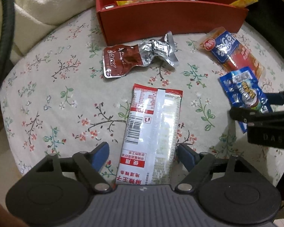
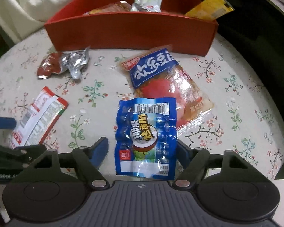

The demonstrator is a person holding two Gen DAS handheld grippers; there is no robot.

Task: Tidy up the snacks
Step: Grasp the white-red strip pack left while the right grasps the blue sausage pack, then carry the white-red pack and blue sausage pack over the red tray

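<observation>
Both grippers are at the pick-up step. The left gripper (image 1: 143, 156) stands over the long white and red foil snack packet (image 1: 152, 130) on the floral-cloth desk (image 1: 47, 94), its blue fingers (image 1: 101, 155) open on either side with gaps. The right gripper (image 2: 142, 154) straddles the blue sausage packet (image 2: 146, 138); whether its fingers press it cannot be told. Next, probably, each must close, lift, and carry to the red cardboard box (image 2: 130, 32) behind.
</observation>
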